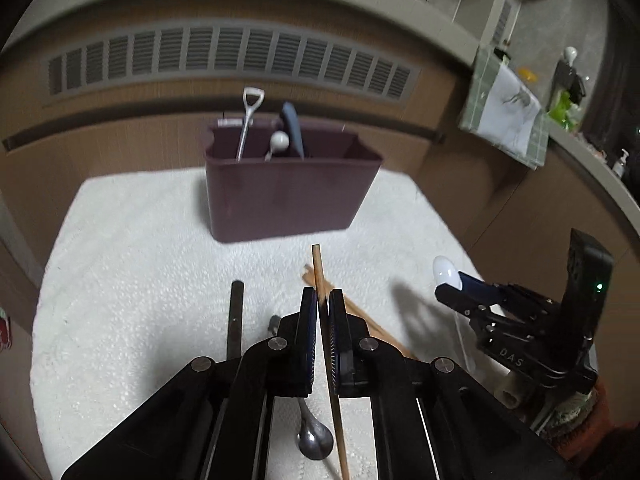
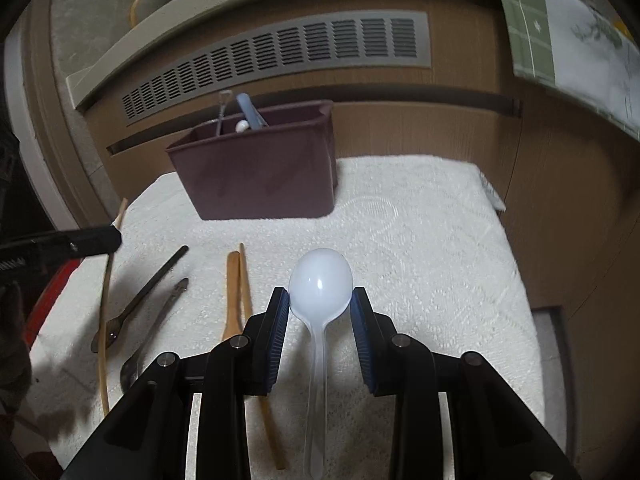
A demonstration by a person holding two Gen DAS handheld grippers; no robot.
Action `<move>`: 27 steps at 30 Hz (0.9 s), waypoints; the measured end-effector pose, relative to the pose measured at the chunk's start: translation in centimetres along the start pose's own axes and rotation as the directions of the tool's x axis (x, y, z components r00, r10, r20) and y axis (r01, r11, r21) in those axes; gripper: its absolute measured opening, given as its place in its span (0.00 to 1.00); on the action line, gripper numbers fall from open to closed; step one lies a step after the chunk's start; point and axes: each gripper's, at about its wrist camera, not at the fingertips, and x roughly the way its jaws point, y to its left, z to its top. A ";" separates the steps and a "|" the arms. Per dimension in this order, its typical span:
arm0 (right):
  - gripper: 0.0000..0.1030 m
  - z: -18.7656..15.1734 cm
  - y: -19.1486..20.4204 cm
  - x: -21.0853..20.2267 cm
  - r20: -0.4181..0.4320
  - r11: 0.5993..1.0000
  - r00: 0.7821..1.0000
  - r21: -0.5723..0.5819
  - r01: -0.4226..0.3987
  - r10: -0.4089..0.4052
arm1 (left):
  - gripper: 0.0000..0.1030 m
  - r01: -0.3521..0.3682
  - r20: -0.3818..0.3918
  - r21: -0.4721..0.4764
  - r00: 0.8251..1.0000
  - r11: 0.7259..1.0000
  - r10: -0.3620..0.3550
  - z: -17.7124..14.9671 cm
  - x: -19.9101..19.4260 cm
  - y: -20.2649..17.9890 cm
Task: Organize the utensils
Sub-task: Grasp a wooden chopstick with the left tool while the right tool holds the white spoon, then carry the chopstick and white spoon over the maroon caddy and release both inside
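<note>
My left gripper [image 1: 322,300] is shut on a wooden chopstick [image 1: 318,272] and holds it above the white towel [image 1: 140,260]. My right gripper [image 2: 320,300] is shut on a white plastic spoon [image 2: 321,280], bowl forward; it also shows in the left wrist view [image 1: 445,271]. A maroon utensil bin [image 1: 288,192] stands at the towel's far side and holds a white shovel-handled utensil [image 1: 249,120], a white spoon and a blue-grey handle. On the towel lie dark metal spoons [image 2: 136,304], a wooden spoon [image 2: 233,292] and a chopstick [image 2: 246,280].
A wooden cabinet with a grey vent grille [image 1: 224,56] rises behind the towel. A green checked cloth [image 1: 504,112] hangs off the counter at right. A metal spoon [image 1: 314,438] lies under my left gripper.
</note>
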 end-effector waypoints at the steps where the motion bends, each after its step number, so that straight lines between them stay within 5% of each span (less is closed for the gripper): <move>1: 0.29 0.1 0.3 -0.4 0.008 1.000 1.000 -0.008 0.002 -0.002 | 0.06 0.002 0.017 0.004 1.000 1.000 -0.002 0.3 -0.5 0.0; 11: 0.28 3.3 2.2 -3.5 0.112 0.997 0.994 -0.075 0.014 -0.006 | 0.05 0.013 0.210 0.040 0.978 0.999 -0.021 4.4 -6.6 0.4; 15: 0.28 9.7 3.0 -7.5 0.311 0.996 0.950 -0.092 0.017 0.012 | 0.05 -0.017 0.369 0.094 0.929 0.995 -0.019 10.1 -10.0 -0.4; 17: 0.28 13.7 3.4 -9.8 0.433 0.995 0.901 -0.098 0.010 0.033 | 0.05 -0.046 0.438 0.112 0.899 0.993 -0.008 13.1 -10.8 -0.5; 21: 0.28 18.2 4.1 -9.9 0.548 0.993 0.833 -0.119 -0.017 0.080 | 0.05 -0.038 0.455 0.085 0.891 0.996 -0.005 17.4 -9.9 0.8; 27: 0.28 20.7 4.0 -4.9 0.507 0.984 0.844 -0.121 -0.132 0.175 | 0.05 -0.046 0.444 0.046 0.896 0.998 0.021 20.3 -7.0 3.0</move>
